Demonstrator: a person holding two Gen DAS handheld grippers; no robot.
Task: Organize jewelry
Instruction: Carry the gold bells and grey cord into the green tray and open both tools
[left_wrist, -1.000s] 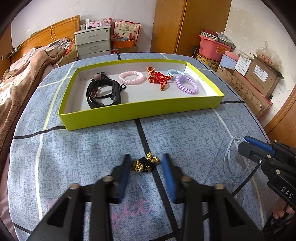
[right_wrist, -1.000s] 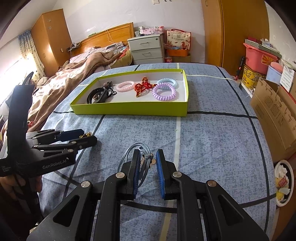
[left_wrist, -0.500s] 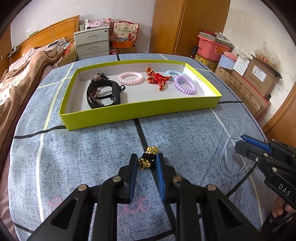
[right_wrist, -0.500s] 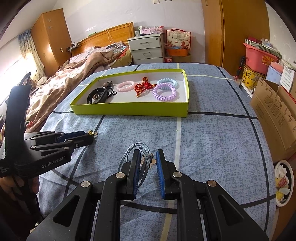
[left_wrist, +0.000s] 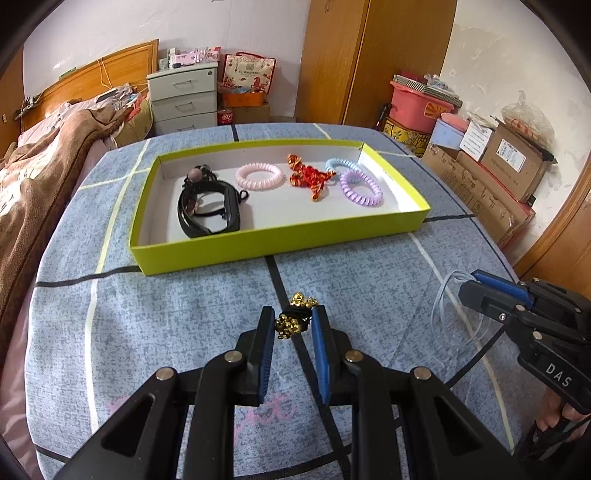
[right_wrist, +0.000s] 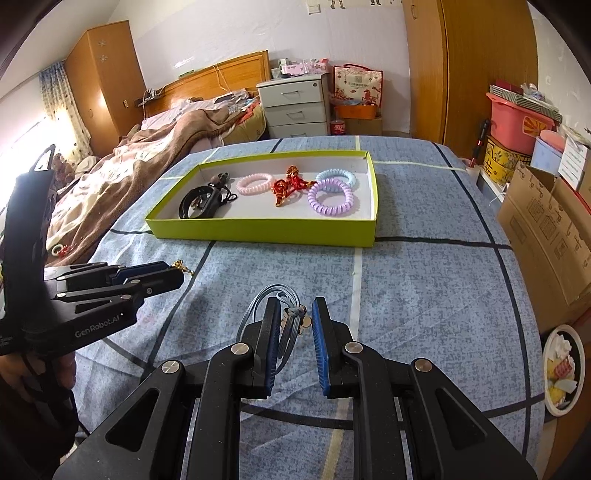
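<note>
My left gripper (left_wrist: 293, 319) is shut on a gold-bead bracelet with a black cord (left_wrist: 293, 317) and holds it just above the blue tablecloth; its beads also show in the right wrist view (right_wrist: 183, 266). My right gripper (right_wrist: 293, 314) is shut on a clear blue cord necklace with small round pendants (right_wrist: 291, 319); its loop shows in the left wrist view (left_wrist: 448, 306). The lime green tray (left_wrist: 280, 236) lies further back and holds a black strap bracelet (left_wrist: 207, 206), a pink coil ring (left_wrist: 260, 176), a red knotted piece (left_wrist: 308, 175), and blue and purple coil rings (left_wrist: 360, 186).
A bed with a brown blanket (right_wrist: 147, 158) lies left of the table. Cardboard boxes (left_wrist: 509, 170) and a pink bin (left_wrist: 419, 103) stand at the right. A plate with scraps (right_wrist: 563, 369) sits on the floor by the table's right edge.
My left gripper closed on the gold-bead bracelet and lifted it slightly off the cloth. My right gripper has stayed shut on the clear cord necklace.
</note>
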